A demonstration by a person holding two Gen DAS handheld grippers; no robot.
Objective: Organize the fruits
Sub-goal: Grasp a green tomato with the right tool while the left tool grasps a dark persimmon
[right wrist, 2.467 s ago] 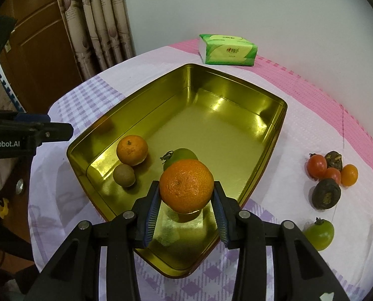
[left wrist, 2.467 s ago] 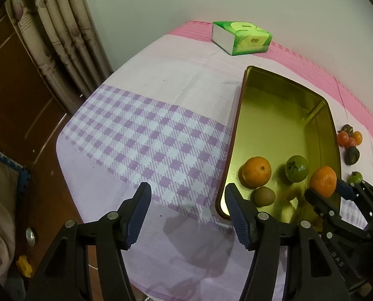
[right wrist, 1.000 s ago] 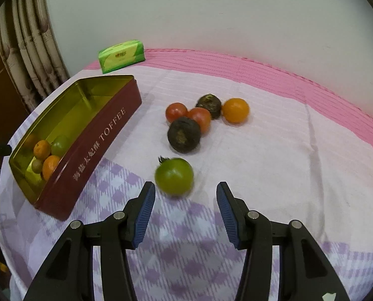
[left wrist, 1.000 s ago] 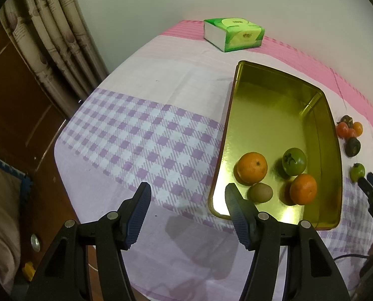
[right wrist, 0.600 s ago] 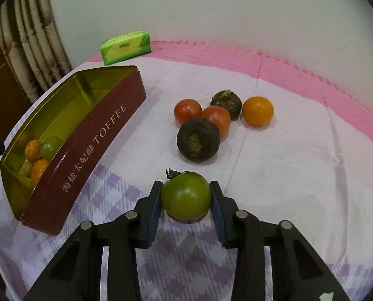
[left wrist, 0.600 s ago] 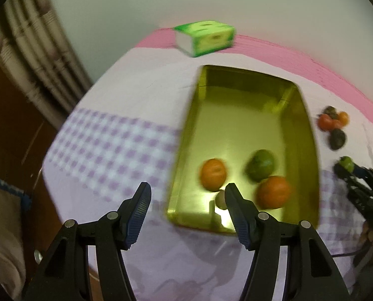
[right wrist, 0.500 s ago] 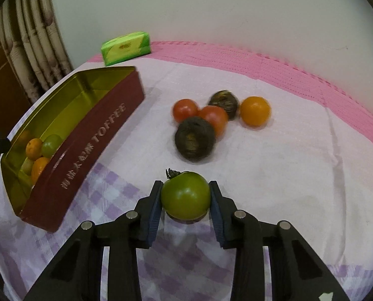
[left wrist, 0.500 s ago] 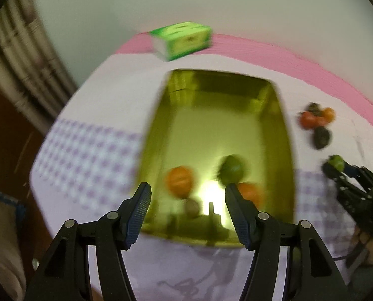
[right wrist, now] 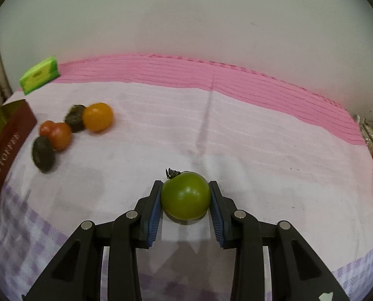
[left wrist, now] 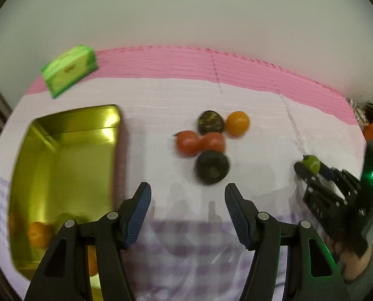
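R gripper (right wrist: 185, 209) clamped on green tomato (right wrist: 185, 195), lifted just off cloth near table's R side, presumably for carry to gold tin (left wrist: 61, 170); L gripper (left wrist: 187, 214) empty, jaws apart, aimed at dark fruit (left wrist: 212, 166), likely next.

Clothed table (left wrist: 261, 105); fruit cluster (left wrist: 209, 145); tin (left wrist: 61, 165)

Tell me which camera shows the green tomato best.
The right wrist view. There the green tomato sits large and sharp in the middle, clamped between the right gripper pads, stem visible. The left wrist view shows the same tomato only small and blurred at the right edge, partly hidden by that gripper's fingers.
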